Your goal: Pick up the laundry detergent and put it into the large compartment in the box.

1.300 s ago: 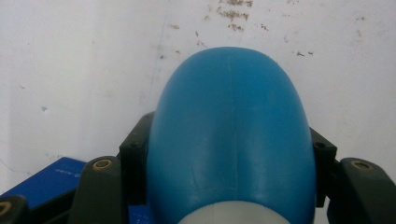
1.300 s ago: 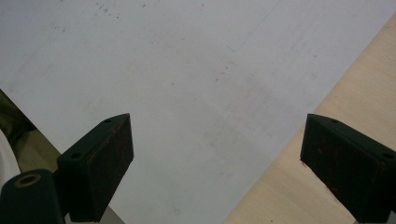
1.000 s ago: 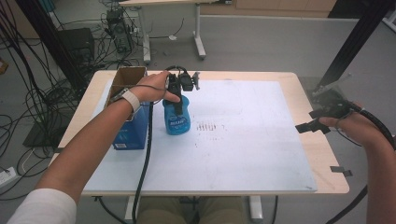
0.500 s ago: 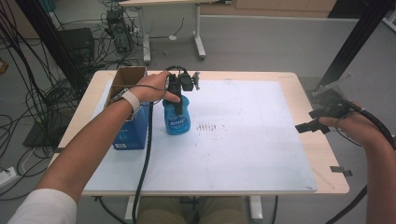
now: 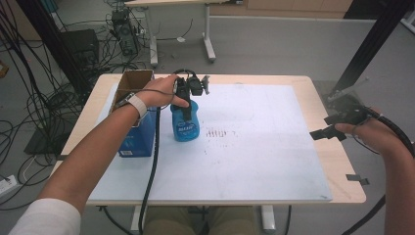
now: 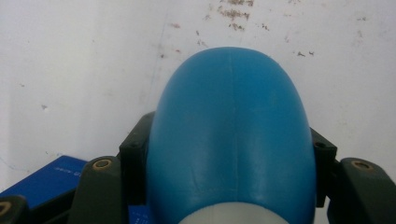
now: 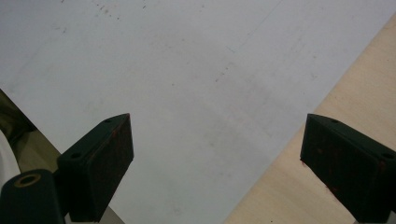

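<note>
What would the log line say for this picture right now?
left gripper: shut on blue bottle | bottle: upright on white mat, beside blue box | right gripper: open, nothing between its jaws

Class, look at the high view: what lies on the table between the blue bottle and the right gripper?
Between the blue bottle and the right gripper, the high view shows just the white mat, bare but for small dark smudges.

The blue bottle (image 6: 232,135) hides both pad faces — its base (and label) is cut off below.

Even, soft indoor light, faint shadows, mild blur in both close gripper views.
</note>
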Demonstrator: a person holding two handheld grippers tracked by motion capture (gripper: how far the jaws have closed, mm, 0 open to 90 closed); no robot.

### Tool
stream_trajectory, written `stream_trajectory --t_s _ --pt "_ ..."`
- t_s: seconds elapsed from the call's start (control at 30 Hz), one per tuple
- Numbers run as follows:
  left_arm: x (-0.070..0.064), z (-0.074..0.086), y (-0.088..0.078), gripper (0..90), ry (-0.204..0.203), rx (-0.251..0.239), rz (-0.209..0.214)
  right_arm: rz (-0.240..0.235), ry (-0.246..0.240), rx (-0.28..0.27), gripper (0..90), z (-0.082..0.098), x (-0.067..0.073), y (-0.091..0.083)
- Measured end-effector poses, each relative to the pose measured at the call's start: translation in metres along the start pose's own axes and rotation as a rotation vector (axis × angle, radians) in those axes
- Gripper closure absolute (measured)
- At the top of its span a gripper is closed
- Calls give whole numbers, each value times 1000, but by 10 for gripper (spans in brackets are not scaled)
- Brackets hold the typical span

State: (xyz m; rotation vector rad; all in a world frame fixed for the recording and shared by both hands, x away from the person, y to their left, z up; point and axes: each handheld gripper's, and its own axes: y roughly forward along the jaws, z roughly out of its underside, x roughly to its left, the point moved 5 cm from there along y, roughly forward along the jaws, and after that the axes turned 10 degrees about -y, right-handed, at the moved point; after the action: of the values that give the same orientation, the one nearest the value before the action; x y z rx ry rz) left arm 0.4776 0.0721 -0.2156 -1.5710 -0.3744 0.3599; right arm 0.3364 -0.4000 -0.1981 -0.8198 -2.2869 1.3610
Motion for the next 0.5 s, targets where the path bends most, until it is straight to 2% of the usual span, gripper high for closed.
stream_trajectory --t_s 0.5 --pt "0 0 0 381 3 1 -1 -2 1 1 96 1 0 2"
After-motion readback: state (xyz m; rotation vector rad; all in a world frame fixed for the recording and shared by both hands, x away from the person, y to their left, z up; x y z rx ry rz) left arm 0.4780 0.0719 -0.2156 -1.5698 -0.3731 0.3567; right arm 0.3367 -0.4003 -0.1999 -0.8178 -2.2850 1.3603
